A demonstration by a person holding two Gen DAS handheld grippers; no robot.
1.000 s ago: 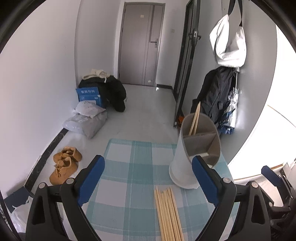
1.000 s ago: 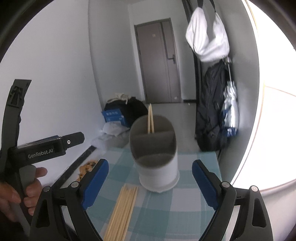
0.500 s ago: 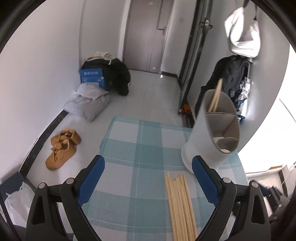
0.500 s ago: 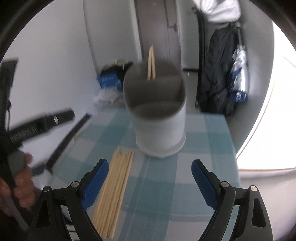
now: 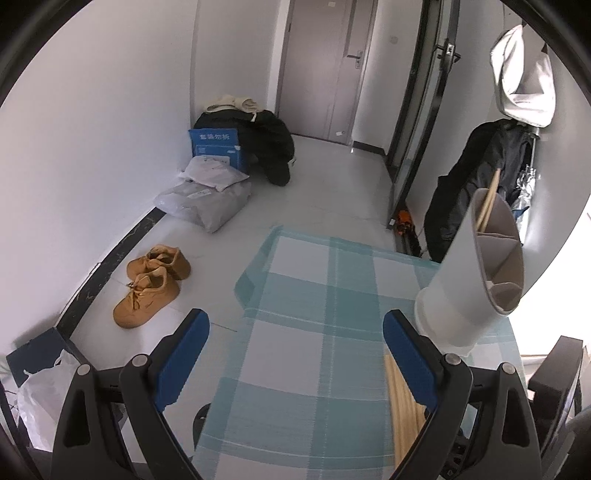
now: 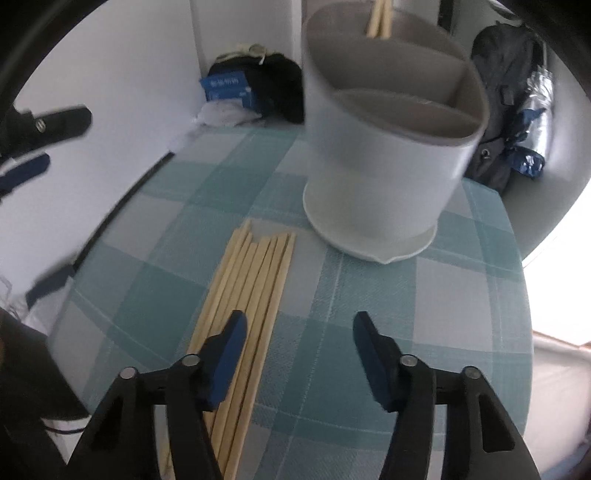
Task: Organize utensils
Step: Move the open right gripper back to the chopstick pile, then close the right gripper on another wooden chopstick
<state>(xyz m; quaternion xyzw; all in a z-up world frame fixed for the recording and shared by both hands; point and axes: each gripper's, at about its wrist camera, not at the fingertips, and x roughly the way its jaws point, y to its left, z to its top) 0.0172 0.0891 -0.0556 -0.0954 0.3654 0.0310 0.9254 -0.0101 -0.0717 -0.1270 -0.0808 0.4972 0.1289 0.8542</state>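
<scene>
A row of several loose wooden chopsticks (image 6: 255,280) lies on the teal checked tablecloth (image 6: 369,295), just left of a white divided utensil holder (image 6: 380,155). Two chopsticks (image 6: 378,18) stand in the holder's far compartment. My right gripper (image 6: 299,321) hangs low over the cloth. Its jaws are closing with nothing between them, and its left finger is above the row. My left gripper (image 5: 295,317) is open and empty over the cloth. The loose chopsticks (image 5: 400,402) lie by its right finger, and the holder (image 5: 469,280) stands to its right.
The small table drops off to the floor on the left and far sides. On the floor are tan shoes (image 5: 151,284), grey plastic bags (image 5: 207,199) and a black coat (image 5: 258,144). Dark jackets (image 5: 476,184) hang behind the holder.
My right gripper has dropped and tipped down toward the loose chopsticks, and its jaws have narrowed. My left gripper has shifted left and down, so the holder now sits further right in its view.
</scene>
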